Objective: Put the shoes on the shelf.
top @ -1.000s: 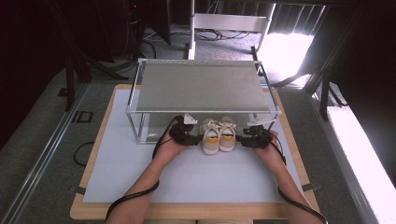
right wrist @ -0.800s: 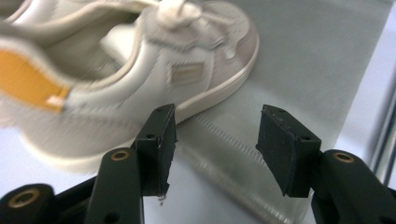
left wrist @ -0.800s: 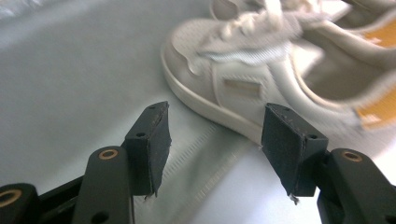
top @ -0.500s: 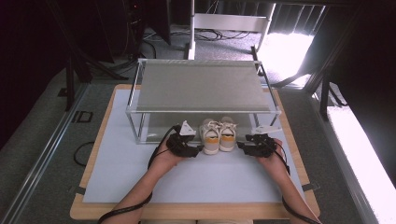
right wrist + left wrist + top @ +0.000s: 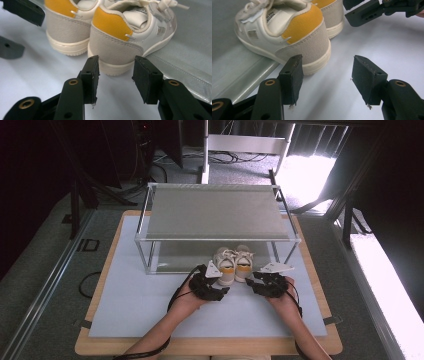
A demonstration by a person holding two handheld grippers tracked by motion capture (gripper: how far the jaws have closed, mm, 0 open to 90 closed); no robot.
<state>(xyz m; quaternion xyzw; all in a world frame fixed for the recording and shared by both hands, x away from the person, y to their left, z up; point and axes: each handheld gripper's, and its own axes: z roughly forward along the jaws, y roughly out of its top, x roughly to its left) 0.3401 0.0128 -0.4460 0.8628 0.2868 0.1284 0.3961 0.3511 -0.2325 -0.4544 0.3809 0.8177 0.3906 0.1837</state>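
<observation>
**Small shoes parked at rack's lower shelf, both grippers just behind the heels**

The pair of shoes (image 5: 233,264) sits toes-in on the near edge of the rack (image 5: 217,212)'s lower shelf, heels sticking out toward the person over the pale mat (image 5: 135,305). Side by side and touching, likely so they stow as a set under the top shelf.

Left gripper (image 5: 212,281) sits near and left of the left shoe (image 5: 287,32). Jaws partly open, nothing between them; left pad looks right at the heel's sole edge, contact unclear. No grip.

Right gripper (image 5: 260,280) sits near and right of the right shoe (image 5: 130,32). Its jaws have just been closing, now at a moderate gap, lined up on the heel but short of it; the heel is just beyond the tips, not pinched. Holds nothing.

Judgement: grippers placed behind heels either to nudge the shoes farther in or after letting go; can't tell which.
</observation>
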